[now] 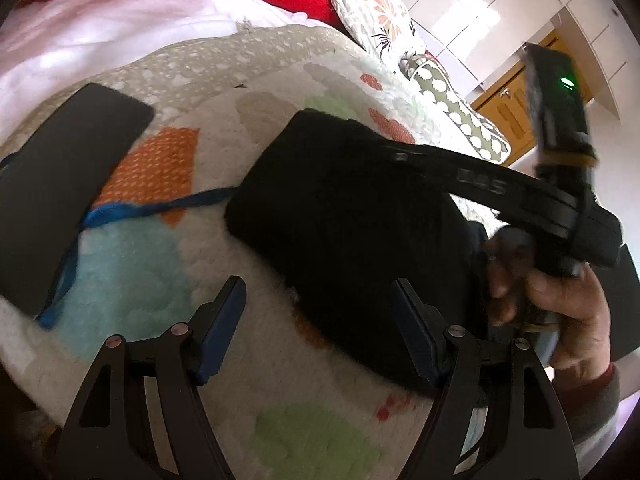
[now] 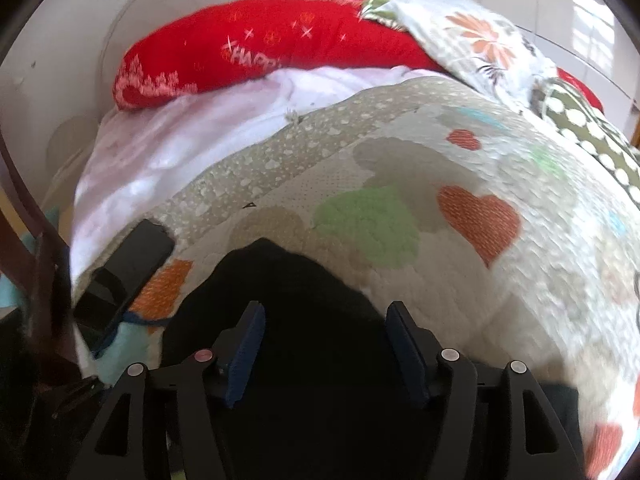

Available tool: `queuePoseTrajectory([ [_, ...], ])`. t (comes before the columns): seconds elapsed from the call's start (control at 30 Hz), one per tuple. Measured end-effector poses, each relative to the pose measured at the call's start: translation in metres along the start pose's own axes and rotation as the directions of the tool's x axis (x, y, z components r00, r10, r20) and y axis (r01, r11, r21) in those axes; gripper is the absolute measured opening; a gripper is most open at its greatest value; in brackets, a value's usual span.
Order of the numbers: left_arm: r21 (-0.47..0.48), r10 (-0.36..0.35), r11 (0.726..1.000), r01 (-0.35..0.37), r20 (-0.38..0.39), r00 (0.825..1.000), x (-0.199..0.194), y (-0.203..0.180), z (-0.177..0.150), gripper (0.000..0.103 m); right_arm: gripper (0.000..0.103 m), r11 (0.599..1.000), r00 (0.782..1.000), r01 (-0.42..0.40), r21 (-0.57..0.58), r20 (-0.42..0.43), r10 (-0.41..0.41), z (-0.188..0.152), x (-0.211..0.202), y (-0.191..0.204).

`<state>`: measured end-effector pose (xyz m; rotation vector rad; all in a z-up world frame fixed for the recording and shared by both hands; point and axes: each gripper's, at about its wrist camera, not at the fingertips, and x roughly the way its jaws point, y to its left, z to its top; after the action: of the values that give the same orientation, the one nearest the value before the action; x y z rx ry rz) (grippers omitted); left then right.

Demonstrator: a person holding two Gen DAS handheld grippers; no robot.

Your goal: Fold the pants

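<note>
The black pants (image 1: 340, 208) lie folded into a compact bundle on a patterned quilt (image 1: 160, 280). My left gripper (image 1: 320, 304) hangs open just above the bundle's near edge. Its right finger (image 1: 416, 320) is over the cloth and its left finger (image 1: 224, 316) is over the quilt, with nothing pinched. In the right wrist view my right gripper (image 2: 326, 316) is open above the same pants (image 2: 296, 292). Dark cloth shows between its blue pads, but they do not press on it. A hand (image 1: 560, 308) holds the right tool's black body (image 1: 520, 200) over the bundle's right side.
A black phone (image 1: 60, 200) with a blue lanyard (image 1: 160, 208) lies on the quilt left of the pants, also seen as the phone (image 2: 128, 276). A red pillow (image 2: 260, 48), a floral pillow (image 2: 480, 48) and a white sheet (image 2: 180, 148) lie at the head of the bed. Wooden cabinets (image 1: 508, 108) stand beyond.
</note>
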<state>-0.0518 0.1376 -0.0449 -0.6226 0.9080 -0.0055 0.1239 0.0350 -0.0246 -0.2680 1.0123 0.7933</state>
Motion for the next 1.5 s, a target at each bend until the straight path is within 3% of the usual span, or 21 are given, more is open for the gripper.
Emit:
queuePoseTrajectory([
  [0.17, -0.017, -0.042, 0.999, 0.042, 0.019, 0.999, 0.011, 0.0, 0.003, 0.08, 0.06, 0.996, 0.996, -0.086, 0.028, 0.0, 0.086, 0.003, 0.025, -0.008],
  [0.2, -0.01, -0.051, 0.999, 0.052, 0.024, 0.998, 0.011, -0.001, 0.003, 0.075, 0.05, 0.993, 0.994, -0.112, 0.045, 0.008, 0.112, 0.002, 0.026, -0.01],
  [0.23, -0.004, -0.061, 0.998, 0.061, 0.027, 0.998, 0.01, -0.002, 0.002, 0.066, 0.046, 0.988, 0.99, -0.14, 0.064, 0.013, 0.14, 0.0, 0.027, -0.013],
  [0.27, 0.004, -0.065, 0.998, 0.065, 0.026, 0.998, 0.009, -0.004, 0.001, 0.039, 0.042, 0.987, 0.989, -0.146, 0.073, 0.029, 0.144, -0.001, 0.024, -0.013],
  [0.3, 0.016, -0.052, 0.999, 0.052, 0.025, 0.998, 0.008, -0.006, 0.0, 0.024, 0.038, 0.986, 0.988, -0.151, 0.076, 0.042, 0.148, -0.002, 0.021, -0.014],
  [0.47, 0.078, -0.068, 0.995, 0.059, 0.119, 0.991, -0.021, -0.024, -0.005, 0.016, 0.031, 0.968, 0.968, -0.223, 0.118, 0.145, 0.206, -0.006, -0.019, -0.023],
  [0.6, 0.244, -0.092, 0.969, 0.034, 0.232, 0.968, -0.055, -0.074, -0.015, 0.015, 0.031, 0.954, 0.935, -0.27, 0.132, 0.272, 0.228, -0.013, -0.077, -0.037],
  [0.73, 0.436, -0.156, 0.9, 0.017, 0.286, 0.945, -0.067, -0.133, -0.033, 0.015, 0.031, 0.946, 0.912, -0.273, 0.176, 0.36, 0.196, -0.032, -0.133, -0.065],
  [0.83, 0.576, -0.22, 0.816, 0.053, 0.224, 0.949, -0.056, -0.175, -0.054, 0.015, 0.038, 0.934, 0.915, -0.215, 0.285, 0.393, 0.091, -0.068, -0.174, -0.101],
  [0.9, 0.645, -0.228, 0.76, 0.079, 0.15, 0.962, -0.035, -0.199, -0.073, 0.015, 0.062, 0.92, 0.922, -0.15, 0.363, 0.387, -0.002, -0.092, -0.193, -0.122],
  [0.93, 0.668, -0.224, 0.739, 0.094, 0.112, 0.968, -0.024, -0.207, -0.082, 0.015, 0.064, 0.9, 0.926, -0.125, 0.417, 0.375, -0.046, -0.111, -0.203, -0.137],
  [1.07, 0.75, -0.18, 0.646, 0.144, -0.034, 0.983, 0.014, -0.23, -0.122, 0.027, 0.067, 0.815, 0.937, -0.149, 0.56, 0.343, -0.064, -0.167, -0.219, -0.17],
  [1.17, 0.793, -0.128, 0.599, 0.114, -0.046, 0.991, 0.02, -0.231, -0.141, 0.028, 0.074, 0.756, 0.945, -0.201, 0.623, 0.326, -0.018, -0.201, -0.215, -0.18],
  [1.23, 0.799, -0.133, 0.589, 0.12, -0.05, 0.99, 0.014, -0.225, -0.143, 0.031, 0.077, 0.73, 0.957, -0.212, 0.65, 0.29, 0.02, -0.218, -0.205, -0.181],
  [1.3, 0.781, -0.163, 0.602, 0.168, -0.086, 0.983, 0.002, -0.212, -0.136, 0.048, 0.078, 0.719, 0.962, -0.211, 0.663, 0.273, 0.03, -0.226, -0.198, -0.181],
  [1.37, 0.767, -0.209, 0.612, 0.193, -0.079, 0.975, -0.014, -0.197, -0.13, 0.058, 0.078, 0.7, 0.953, -0.252, 0.668, 0.296, 0.061, -0.235, -0.194, -0.179],
  [1.43, 0.769, -0.218, 0.614, 0.179, -0.053, 0.974, -0.025, -0.191, -0.128, 0.06, 0.078, 0.687, 0.945, -0.289, 0.667, 0.315, 0.092, -0.236, -0.192, -0.175],
  [1.5, 0.764, -0.23, 0.62, 0.177, -0.038, 0.972, -0.033, -0.182, -0.122, 0.061, 0.084, 0.698, 0.937, -0.303, 0.649, 0.335, 0.095, -0.234, -0.19, -0.17],
])
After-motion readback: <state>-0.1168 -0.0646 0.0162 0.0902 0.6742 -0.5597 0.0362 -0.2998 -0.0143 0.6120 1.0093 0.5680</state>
